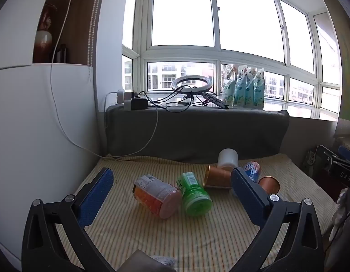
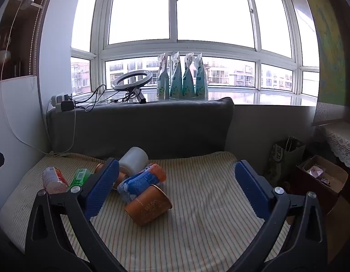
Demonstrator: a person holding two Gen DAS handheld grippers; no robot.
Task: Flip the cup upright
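Two hand-held grippers hung above a striped mat [image 2: 209, 204], each with its jaws spread wide and holding nothing. Several cups lay tipped on their sides in a loose cluster on that mat. In the left wrist view, the left hand-held gripper [image 1: 172, 190] framed an orange cup [image 1: 155, 196] and a green cup [image 1: 194, 195] between its fingers; both lay just ahead of it, their long axes running roughly toward the camera, so the jaws stood on either flank. In the right wrist view, the right hand-held gripper [image 2: 177, 185] faced a copper cup [image 2: 147, 206] lying ahead and left of centre, its axis slanted across the mat and its mouth turned up and to the right, with a blue cup [image 2: 141, 182] touching it behind. A white cup [image 2: 134, 159] and a second copper cup [image 1: 217, 176] lay farther back. By this reading, each gripper was nearer its own pair; which cup would be righted first could not be told.
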